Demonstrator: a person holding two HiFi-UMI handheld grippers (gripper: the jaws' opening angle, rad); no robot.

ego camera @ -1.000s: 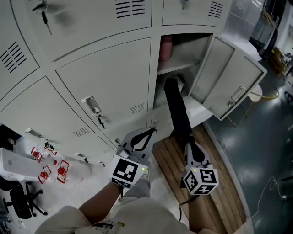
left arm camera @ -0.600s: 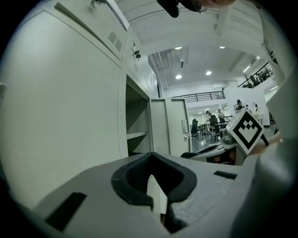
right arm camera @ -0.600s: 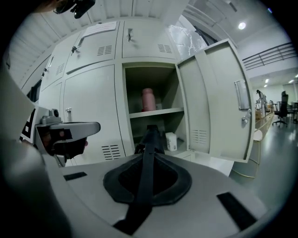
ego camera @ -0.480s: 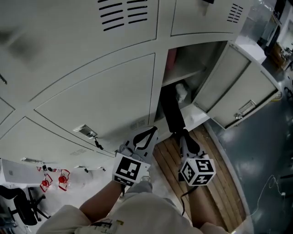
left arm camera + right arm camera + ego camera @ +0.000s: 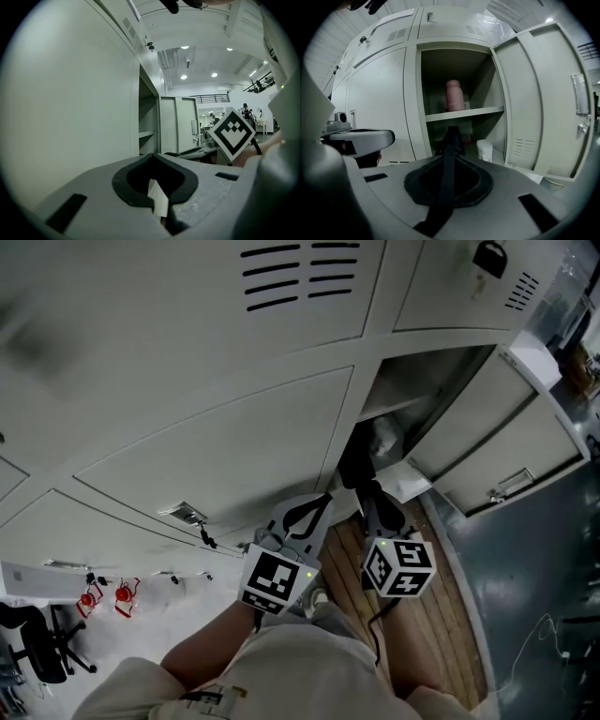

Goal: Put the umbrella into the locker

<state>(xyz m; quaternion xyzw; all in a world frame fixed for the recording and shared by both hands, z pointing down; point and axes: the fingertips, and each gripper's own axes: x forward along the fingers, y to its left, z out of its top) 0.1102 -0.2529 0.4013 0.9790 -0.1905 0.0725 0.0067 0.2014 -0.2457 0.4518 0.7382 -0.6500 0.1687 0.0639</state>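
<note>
the right gripper (image 5: pixel 449 159) has its fingers pinched tight on the near end of the folded black umbrella (image 5: pixel 451 140); the umbrella runs straight ahead from them, its far end inside the lower part of the open locker (image 5: pixel 411 93), under the shelf (image 5: pixel 464 114); a white tub (image 5: pixel 484 150) stands just beside it in there; a pink bottle (image 5: pixel 454 95) stands upright on the shelf above; the locker door (image 5: pixel 534 103) hangs wide open on the right; the left gripper (image 5: pixel 152 159) has its fingers closed together on nothing; it sits close against the shut locker doors (image 5: pixel 70 93), just left of the right gripper.
</note>
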